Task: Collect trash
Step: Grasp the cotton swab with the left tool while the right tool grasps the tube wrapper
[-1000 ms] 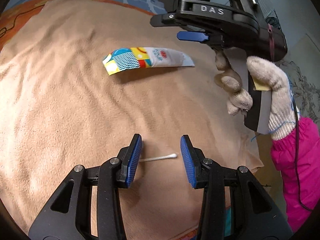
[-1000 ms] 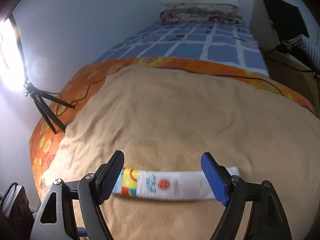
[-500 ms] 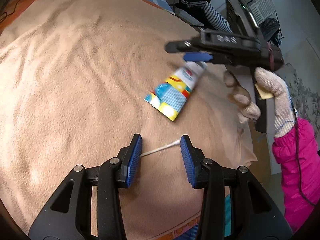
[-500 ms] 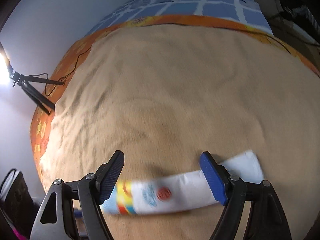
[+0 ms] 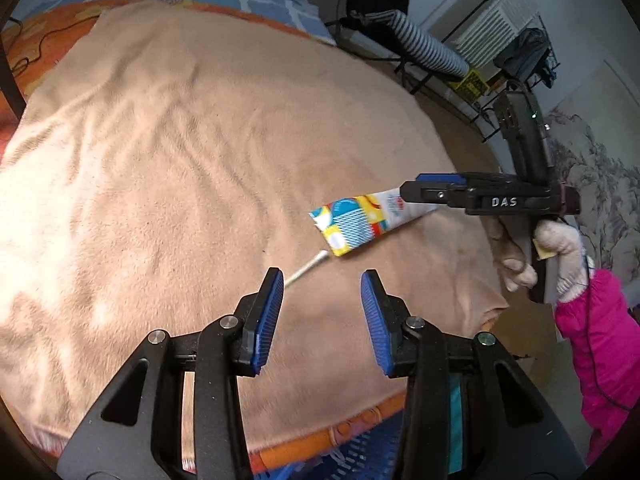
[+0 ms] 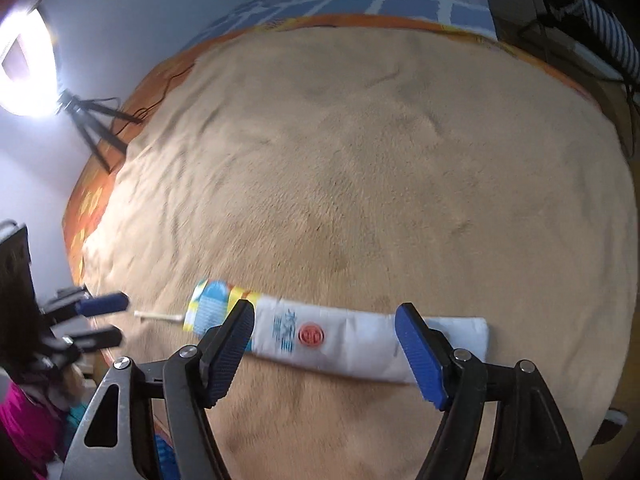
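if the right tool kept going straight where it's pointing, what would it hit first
Most likely the flattened tube wrapper lying across between its closing fingers; the right tool straddles the white middle part. Under that is the tan blanket. Depth is hard to judge.

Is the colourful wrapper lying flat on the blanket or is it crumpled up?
Flat. The wrapper lies stretched out long on the tan blanket, its print readable, with a cotton swab just off its striped end.
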`<move>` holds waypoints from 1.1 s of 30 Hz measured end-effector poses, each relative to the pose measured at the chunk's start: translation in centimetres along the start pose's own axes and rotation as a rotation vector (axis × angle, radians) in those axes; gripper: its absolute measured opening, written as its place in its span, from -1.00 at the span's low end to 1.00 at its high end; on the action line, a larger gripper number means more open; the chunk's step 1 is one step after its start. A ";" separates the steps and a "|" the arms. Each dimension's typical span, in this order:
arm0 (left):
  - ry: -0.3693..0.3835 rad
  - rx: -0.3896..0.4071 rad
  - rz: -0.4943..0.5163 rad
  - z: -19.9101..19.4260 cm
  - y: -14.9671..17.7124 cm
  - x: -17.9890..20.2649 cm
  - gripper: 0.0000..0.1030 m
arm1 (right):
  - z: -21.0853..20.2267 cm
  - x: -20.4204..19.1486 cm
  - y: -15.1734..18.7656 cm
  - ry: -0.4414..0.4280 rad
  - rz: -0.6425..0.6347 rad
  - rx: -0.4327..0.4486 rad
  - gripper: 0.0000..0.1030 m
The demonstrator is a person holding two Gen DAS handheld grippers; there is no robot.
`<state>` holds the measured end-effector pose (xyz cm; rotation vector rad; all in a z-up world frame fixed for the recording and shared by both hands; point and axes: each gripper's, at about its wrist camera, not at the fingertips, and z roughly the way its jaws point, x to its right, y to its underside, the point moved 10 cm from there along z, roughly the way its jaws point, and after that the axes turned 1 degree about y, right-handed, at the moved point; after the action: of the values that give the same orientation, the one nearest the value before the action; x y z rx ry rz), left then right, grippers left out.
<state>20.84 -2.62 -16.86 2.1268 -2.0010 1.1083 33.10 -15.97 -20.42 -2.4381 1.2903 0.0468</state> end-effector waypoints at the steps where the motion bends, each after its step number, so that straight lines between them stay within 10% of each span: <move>1: -0.013 0.004 0.026 -0.3 0.1 0.2 -0.21 | -0.2 -0.5 0.0 0.003 -0.035 0.005 0.47; 14: -0.205 -0.075 0.158 4.3 0.4 -1.9 -0.23 | 3.1 -3.4 3.5 0.258 -0.557 -0.119 0.77; 20: -0.242 -0.038 0.114 5.0 -0.8 -2.9 -0.77 | 3.7 -2.0 0.1 0.256 -0.436 -0.050 0.74; 25: -0.208 -0.043 0.097 5.1 -1.2 -2.6 -0.79 | 4.6 -0.8 -1.6 0.151 -0.221 -0.028 0.50; 29: -0.182 -0.062 0.141 5.2 -1.0 -1.3 -0.23 | 4.1 0.6 -2.1 0.155 -0.110 -0.004 -0.07; 33: -0.260 -0.077 0.231 6.3 -0.5 -0.8 -0.21 | 3.4 1.9 -2.1 0.147 -0.030 -0.004 -0.43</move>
<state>24.29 -4.76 -21.75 2.1398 -2.4109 0.7918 36.37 -15.18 -23.31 -2.5033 1.3155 -0.1407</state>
